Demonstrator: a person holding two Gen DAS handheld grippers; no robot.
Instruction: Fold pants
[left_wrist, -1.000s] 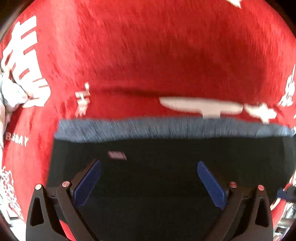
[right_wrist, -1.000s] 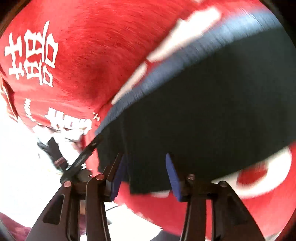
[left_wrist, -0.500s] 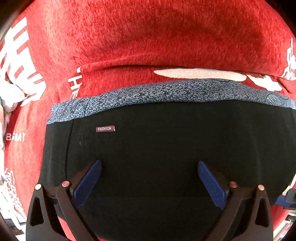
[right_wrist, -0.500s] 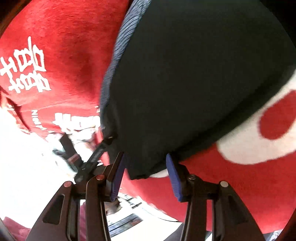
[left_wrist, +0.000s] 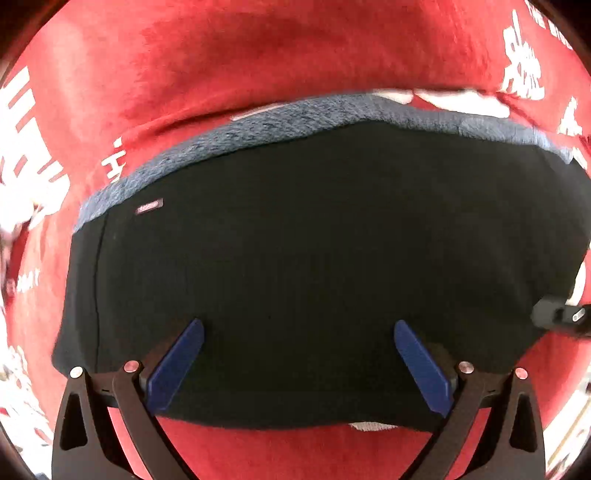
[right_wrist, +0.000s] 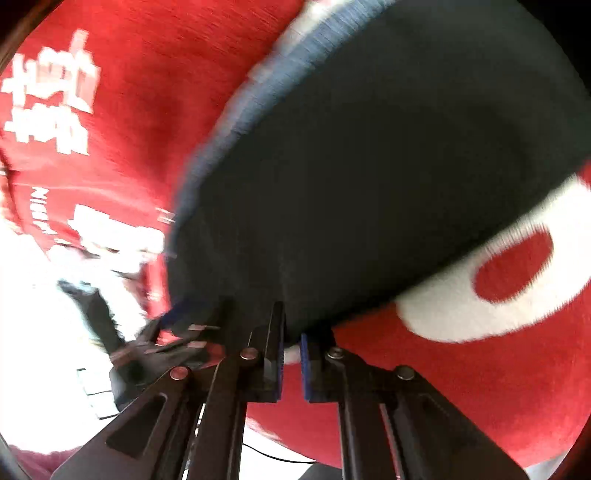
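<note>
**Right claw pinches the hem corner of the black pants**

Ahead of both claws lie the black pants (left_wrist: 325, 266), spread flat on a red cloth (left_wrist: 280, 66) printed with white characters. A blue-grey patterned waistband (left_wrist: 258, 129) runs along the far edge of the pants as the left wrist view shows them, and a small maroon label (left_wrist: 149, 207) sits just under that band, forward and to the left of the left claw.

The left claw (left_wrist: 297, 363) hangs above the dark fabric with its blue pads (left_wrist: 175, 369) well apart; the near edge of the pants lies just behind the pads, and red cloth shows beyond it. Nothing is pressed between them. At the right rim of this view part of the other tool (left_wrist: 557, 317) shows beside the pants' right edge.

The right claw (right_wrist: 291, 363) has just been closing, and its jaws now stand nearly together, clamped on the near corner of the pants (right_wrist: 369, 184) where the black fabric tapers down between the pads. The fabric spreads away forward and to the right from that grip, with the waistband (right_wrist: 258, 92) on its far left edge. Right of the claw lies a white ring print (right_wrist: 517, 273) on the red cloth (right_wrist: 147, 92). The view is blurred.
</note>
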